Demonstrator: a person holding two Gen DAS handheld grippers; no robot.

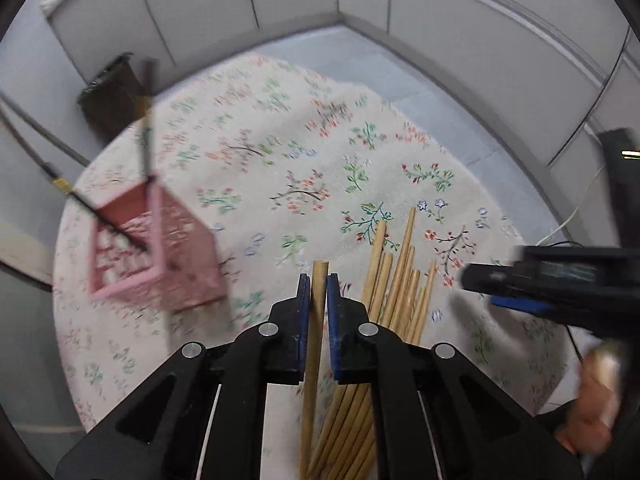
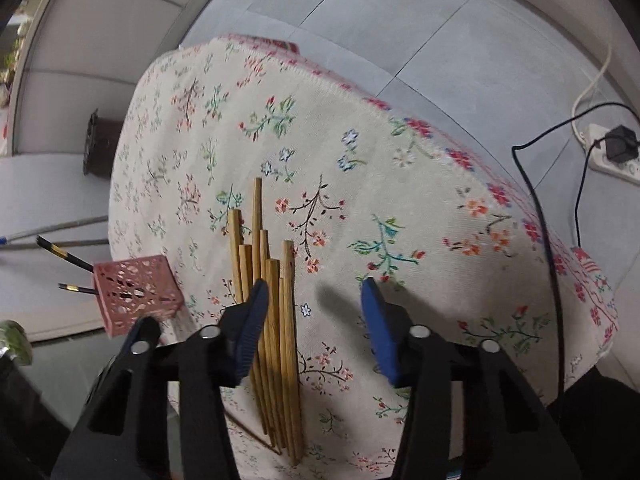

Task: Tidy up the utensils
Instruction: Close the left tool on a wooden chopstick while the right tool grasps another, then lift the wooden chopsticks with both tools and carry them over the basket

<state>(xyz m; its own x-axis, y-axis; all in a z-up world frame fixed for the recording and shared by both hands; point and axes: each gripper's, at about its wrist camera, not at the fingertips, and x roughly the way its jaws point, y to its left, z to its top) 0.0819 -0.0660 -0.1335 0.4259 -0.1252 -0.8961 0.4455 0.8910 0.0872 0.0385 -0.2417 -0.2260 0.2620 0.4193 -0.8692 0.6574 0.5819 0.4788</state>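
Observation:
My left gripper [image 1: 319, 280] is shut on one bamboo chopstick [image 1: 316, 320], held above the floral tablecloth. A bundle of several bamboo chopsticks [image 1: 400, 280] lies on the cloth just to its right; it also shows in the right wrist view [image 2: 272, 280]. A pink perforated holder [image 1: 156, 248] with two black chopsticks [image 1: 100, 216] stands at the left; the right wrist view [image 2: 136, 292] shows it at the table's left edge. My right gripper [image 2: 316, 292] is open and empty above the cloth, its left finger over the bundle. It shows in the left wrist view [image 1: 520, 280] at the right.
The table [image 2: 400, 152] is covered by a floral cloth. A dark bin [image 1: 112, 92] stands on the floor beyond it. A power strip with cables [image 2: 612, 152] lies on the floor to the right. Grey partition walls surround the area.

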